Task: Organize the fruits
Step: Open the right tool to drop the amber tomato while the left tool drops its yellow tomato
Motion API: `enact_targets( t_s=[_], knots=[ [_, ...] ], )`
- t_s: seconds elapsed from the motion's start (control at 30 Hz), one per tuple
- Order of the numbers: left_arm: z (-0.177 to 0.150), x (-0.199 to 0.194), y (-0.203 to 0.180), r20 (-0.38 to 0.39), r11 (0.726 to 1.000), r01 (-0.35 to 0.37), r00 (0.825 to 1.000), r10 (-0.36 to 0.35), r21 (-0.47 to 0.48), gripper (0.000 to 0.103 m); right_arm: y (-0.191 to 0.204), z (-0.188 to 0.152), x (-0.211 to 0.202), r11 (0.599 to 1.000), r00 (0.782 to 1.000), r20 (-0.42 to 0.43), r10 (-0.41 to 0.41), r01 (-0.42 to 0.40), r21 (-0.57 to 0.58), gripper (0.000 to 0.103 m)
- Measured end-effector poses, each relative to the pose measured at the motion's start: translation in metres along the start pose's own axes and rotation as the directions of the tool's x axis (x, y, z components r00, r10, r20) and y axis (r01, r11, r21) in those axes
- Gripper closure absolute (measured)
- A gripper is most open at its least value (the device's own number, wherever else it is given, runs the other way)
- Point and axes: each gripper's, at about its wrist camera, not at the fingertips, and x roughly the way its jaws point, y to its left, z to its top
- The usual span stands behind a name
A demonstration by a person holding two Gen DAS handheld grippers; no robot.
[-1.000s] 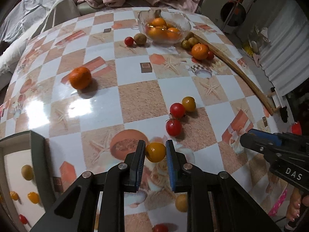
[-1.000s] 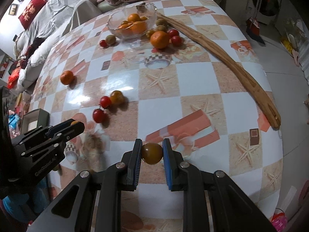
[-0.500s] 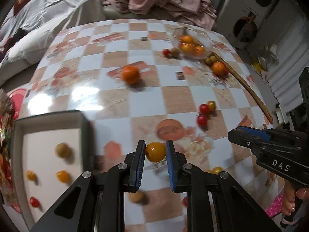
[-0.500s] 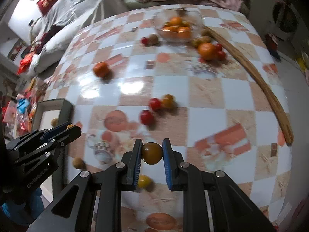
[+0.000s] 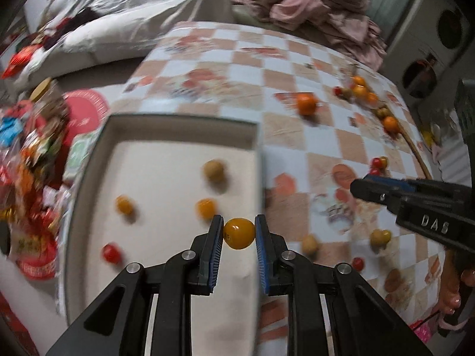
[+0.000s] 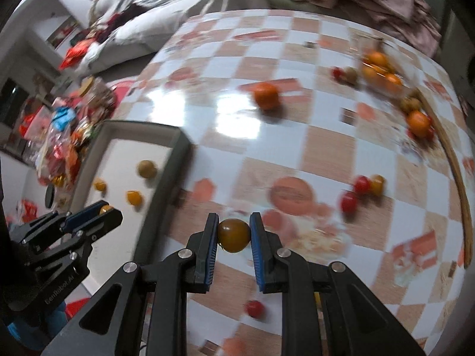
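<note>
My left gripper [image 5: 239,233] is shut on a yellow cherry tomato [image 5: 239,233] and holds it over the right edge of a grey tray [image 5: 178,124] with a white floor. The tray holds several small fruits, among them a red tomato [image 5: 111,252] and a tan fruit [image 5: 213,170]. My right gripper [image 6: 234,235] is shut on a brownish-green tomato [image 6: 234,235] above the checkered table [image 6: 297,136], right of the tray [image 6: 175,160]. The left gripper also shows in the right wrist view [image 6: 98,216]. Both views are motion-blurred.
Loose fruits lie on the table: an orange [image 6: 266,95], red and yellow tomatoes [image 6: 363,185], a bowl of oranges [image 6: 378,69] at the far right. A long wooden stick [image 6: 458,184] lies along the right edge. Snack packets [image 5: 32,154] are piled left of the tray.
Both grippers have swung left with their tomatoes held. The left one now hangs over the tray's right edge; the tray fills much more of both views.
</note>
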Motion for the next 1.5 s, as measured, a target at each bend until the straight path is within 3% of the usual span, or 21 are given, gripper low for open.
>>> enact_targets(
  t_s=[0.33, 0.6, 1.17, 1.23, 1.3, 1.37, 1.47, 1.5],
  knots=[
    [-0.039, -0.005, 0.072, -0.031, 0.983, -0.1, 0.995, 0.097, -0.152, 0.08, 0.086, 0.011, 0.035, 0.985, 0.995, -0.063, 0.084, -0.092, -0.145, 0.08],
    [-0.059, 0.006, 0.106, -0.065, 0.965, -0.176, 0.984, 0.167, -0.196, 0.08, 0.136, 0.005, 0.074, 0.966, 0.986, -0.144, 0.082, -0.115, -0.232, 0.08],
    [-0.068, 0.023, 0.115, -0.11, 0.96, -0.215, 0.974, 0.197, -0.179, 0.08, 0.159, -0.008, 0.105, 0.939, 0.987, -0.158, -0.006, -0.049, -0.34, 0.079],
    [-0.067, 0.024, 0.114, -0.119, 0.96, -0.224, 0.971, 0.205, -0.17, 0.08, 0.159, -0.008, 0.104, 0.939, 0.987, -0.163, 0.005, -0.06, -0.339, 0.076],
    [-0.067, 0.025, 0.113, -0.125, 0.96, -0.23, 0.969, 0.211, -0.162, 0.08, 0.161, -0.008, 0.104, 0.937, 0.984, -0.173, 0.027, -0.085, -0.338, 0.064],
    [-0.067, 0.025, 0.113, -0.126, 0.96, -0.23, 0.969, 0.211, -0.158, 0.079, 0.163, -0.008, 0.104, 0.935, 0.984, -0.175, 0.027, -0.087, -0.343, 0.06],
    [-0.066, 0.024, 0.114, -0.13, 0.96, -0.24, 0.966, 0.222, -0.146, 0.073, 0.163, -0.009, 0.103, 0.94, 0.984, -0.177, 0.036, -0.094, -0.329, 0.055],
    [-0.066, 0.023, 0.114, -0.13, 0.959, -0.245, 0.965, 0.228, -0.142, 0.05, 0.162, -0.008, 0.103, 0.942, 0.983, -0.18, 0.039, -0.097, -0.322, 0.054]
  ],
)
